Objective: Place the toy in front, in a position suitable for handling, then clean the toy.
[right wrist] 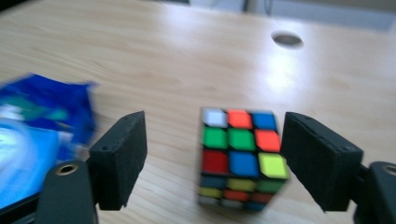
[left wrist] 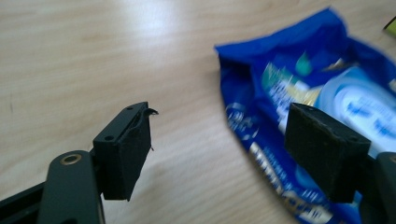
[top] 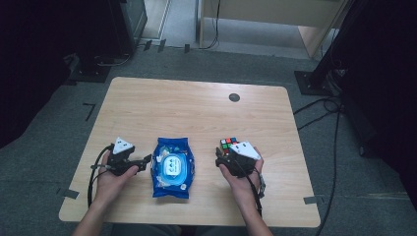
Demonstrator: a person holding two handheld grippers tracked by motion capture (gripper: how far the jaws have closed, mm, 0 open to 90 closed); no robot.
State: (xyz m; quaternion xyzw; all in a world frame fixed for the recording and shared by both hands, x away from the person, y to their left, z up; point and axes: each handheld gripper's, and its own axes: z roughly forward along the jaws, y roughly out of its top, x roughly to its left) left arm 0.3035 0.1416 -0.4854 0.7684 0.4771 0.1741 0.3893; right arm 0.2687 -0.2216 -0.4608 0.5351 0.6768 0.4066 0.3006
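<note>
Cube between open pads, wipes pack waiting beside the other tool

The puzzle cube (right wrist: 240,158) stands on the table (top: 196,105) toward its right side, between the jaws of the right tool (top: 222,153), which stand open — a clear gap on one side, the other pad close to its right face or perhaps just touching, so nothing is gripped. It is judged a light, rigid plastic block with slick stickered faces; take it across two flat opposite faces at mid-height, square, or it may twist or slip out. The blue wipes pack (top: 171,167) lies flat just left of the cube — soft, crinkly, likely to sag; its firmer white lid or a gathered edge suits a grip. The left tool (top: 145,161) is open and empty, its tips just beside the pack's left edge.
</note>
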